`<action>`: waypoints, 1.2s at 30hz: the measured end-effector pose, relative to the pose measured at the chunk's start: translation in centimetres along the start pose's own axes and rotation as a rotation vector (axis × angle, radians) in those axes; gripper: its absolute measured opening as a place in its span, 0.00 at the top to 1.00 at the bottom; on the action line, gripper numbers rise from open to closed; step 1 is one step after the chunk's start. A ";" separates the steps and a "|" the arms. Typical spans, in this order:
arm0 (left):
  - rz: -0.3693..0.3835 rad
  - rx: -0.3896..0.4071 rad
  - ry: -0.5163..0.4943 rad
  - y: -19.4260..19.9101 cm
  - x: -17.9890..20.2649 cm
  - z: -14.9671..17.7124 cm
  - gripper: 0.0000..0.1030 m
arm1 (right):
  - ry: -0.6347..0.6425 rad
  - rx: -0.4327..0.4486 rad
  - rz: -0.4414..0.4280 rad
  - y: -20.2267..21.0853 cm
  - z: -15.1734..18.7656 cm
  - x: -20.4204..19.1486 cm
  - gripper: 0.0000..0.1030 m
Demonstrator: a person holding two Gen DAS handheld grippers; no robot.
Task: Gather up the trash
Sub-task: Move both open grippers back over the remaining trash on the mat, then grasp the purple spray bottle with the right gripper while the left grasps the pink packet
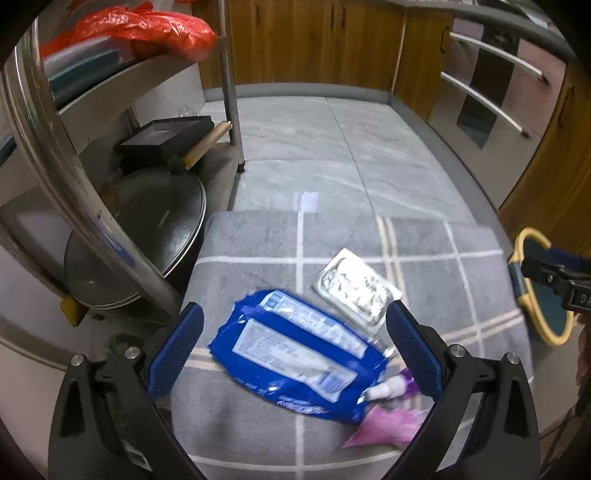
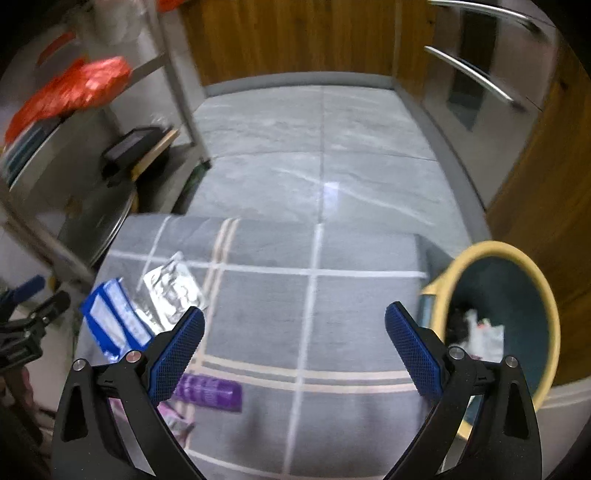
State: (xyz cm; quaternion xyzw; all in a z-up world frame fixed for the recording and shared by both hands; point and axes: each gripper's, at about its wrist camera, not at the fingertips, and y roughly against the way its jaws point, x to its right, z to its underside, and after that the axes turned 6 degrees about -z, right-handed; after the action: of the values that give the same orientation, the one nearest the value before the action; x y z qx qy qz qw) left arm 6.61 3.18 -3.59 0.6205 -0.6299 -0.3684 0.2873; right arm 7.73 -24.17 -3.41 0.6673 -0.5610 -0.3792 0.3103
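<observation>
A blue wipes packet [image 1: 295,350] lies on the grey checked mat [image 1: 258,243], between the blue pads of my open left gripper [image 1: 293,354]. A silver foil tray [image 1: 356,286] lies just beyond it. A purple tube [image 1: 395,386] and a pink wrapper [image 1: 388,426] lie at its near right. In the right wrist view my right gripper [image 2: 293,356] is open and empty above the mat [image 2: 332,314]. The blue packet [image 2: 112,319], foil tray [image 2: 171,288] and purple tube [image 2: 210,395] lie to its left. A yellow-rimmed teal bin [image 2: 517,295] with trash inside stands at right.
A steel rack [image 1: 92,206] at left holds a black pan with lid [image 1: 147,229], a black box [image 1: 166,138] and an orange bag [image 1: 147,31]. Wooden cabinets [image 1: 314,40] and a steel oven front [image 1: 491,99] line the far and right sides. The bin's rim [image 1: 524,306] shows at right.
</observation>
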 end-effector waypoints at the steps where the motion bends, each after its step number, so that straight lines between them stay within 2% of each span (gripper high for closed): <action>1: -0.010 -0.015 -0.007 -0.4 -0.2 0.4 0.05 | 0.035 -0.007 -0.004 -0.3 0.0 -0.8 0.05; 7: -0.011 -0.092 0.036 -1.9 -1.9 1.8 0.06 | 0.299 -0.091 -0.079 -1.9 1.9 -5.7 0.05; 13: 0.012 -0.094 0.047 -1.9 -1.1 1.6 0.06 | 0.497 -0.211 -0.132 -3.9 4.9 -8.5 0.07; 16: 0.023 -0.091 0.043 -1.8 -0.7 1.5 0.05 | 0.550 -0.274 -0.131 -5.4 6.1 -8.9 0.11; 22: 0.014 -0.097 0.046 -1.9 -0.8 1.4 0.06 | 0.609 -0.312 -0.150 -7.0 7.2 -10.0 0.32; 24: 0.015 -0.099 0.048 -2.0 -0.9 1.4 0.06 | 0.625 -0.313 -0.149 -7.5 7.4 -10.3 0.34; 26: 0.012 -0.103 0.049 -2.1 -0.9 1.4 0.06 | 0.660 -0.318 -0.153 -7.9 7.9 -10.8 0.41; 29: 0.014 -0.108 0.053 -2.3 -0.9 1.4 0.06 | 0.713 -0.319 -0.140 -8.5 8.7 -11.3 0.41; 36: 0.006 -0.117 0.035 -2.6 -0.3 1.5 0.06 | 0.688 -0.331 -0.159 -8.8 8.3 -10.8 0.56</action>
State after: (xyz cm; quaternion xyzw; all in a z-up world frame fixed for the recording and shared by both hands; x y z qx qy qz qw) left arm 6.90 3.71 -6.57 0.6071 -0.6042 -0.3926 0.3351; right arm 4.26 -11.88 -13.40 0.7377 -0.3019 -0.2415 0.5535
